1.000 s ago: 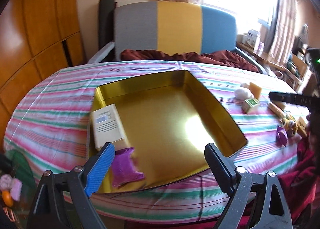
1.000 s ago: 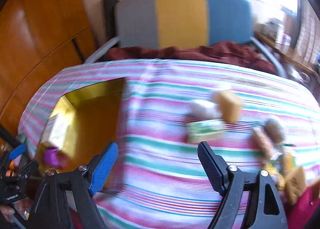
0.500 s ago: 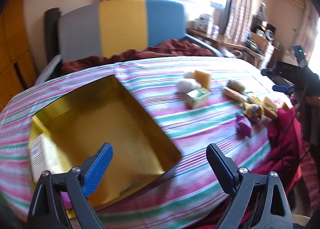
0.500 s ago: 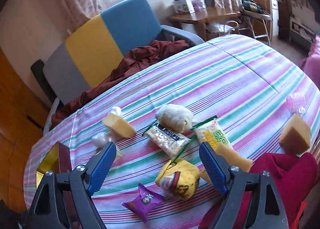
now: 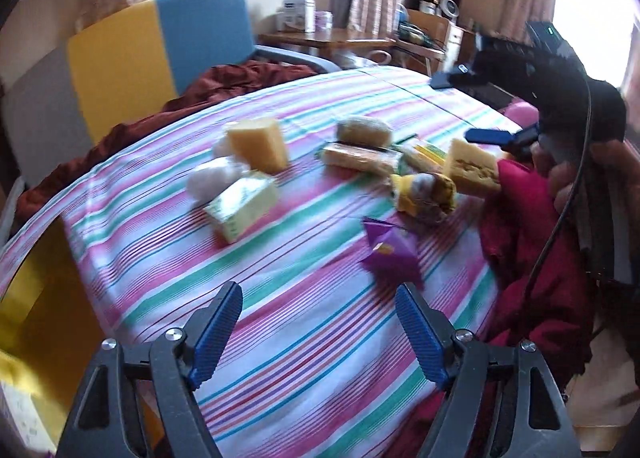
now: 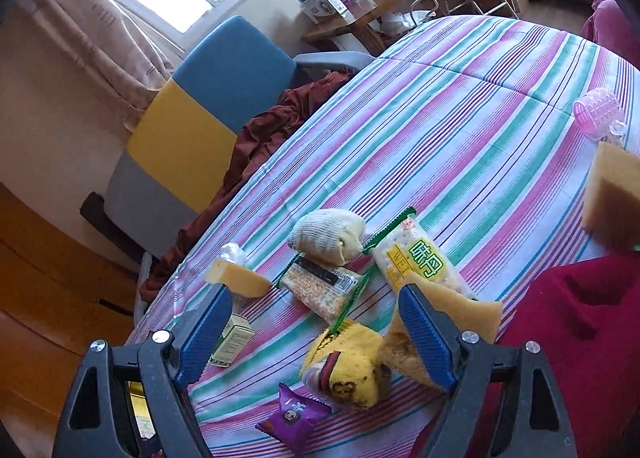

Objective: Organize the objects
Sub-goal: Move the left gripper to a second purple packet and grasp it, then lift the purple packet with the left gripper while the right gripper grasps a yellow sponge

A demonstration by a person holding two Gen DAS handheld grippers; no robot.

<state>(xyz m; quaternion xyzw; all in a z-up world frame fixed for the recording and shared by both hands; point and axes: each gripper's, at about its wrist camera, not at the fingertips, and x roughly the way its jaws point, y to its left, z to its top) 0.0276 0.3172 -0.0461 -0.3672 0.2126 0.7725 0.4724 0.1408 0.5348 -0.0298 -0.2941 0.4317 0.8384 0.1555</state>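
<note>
Loose items lie on the striped tablecloth [image 5: 304, 338]: a purple snack packet [image 5: 390, 256] [image 6: 294, 416], a yellow sock ball [image 5: 424, 194] [image 6: 348, 362], a green box [image 5: 244, 206] [image 6: 232, 340], yellow sponges [image 5: 260, 144] [image 6: 444, 322] and wrapped rice crackers [image 6: 420, 262]. The gold tin [image 5: 36, 310] sits at the left. My left gripper [image 5: 318, 332] is open and empty, just short of the purple packet. My right gripper [image 6: 314, 332] is open and empty above the sock ball, and it also shows in the left wrist view [image 5: 492, 108].
A beige knit bundle [image 6: 326, 236] and a second cracker packet [image 6: 320, 288] lie mid-table. A pink hair roller [image 6: 598, 116] and another sponge [image 6: 612, 200] sit at the right edge. A red cloth [image 6: 580, 338] drapes the near edge. A tricolour chair [image 6: 200, 114] stands behind.
Both grippers have swung right, away from the gold tin toward the loose items. The left now faces the purple packet. The right has dropped closer to the sock ball and sponge.
</note>
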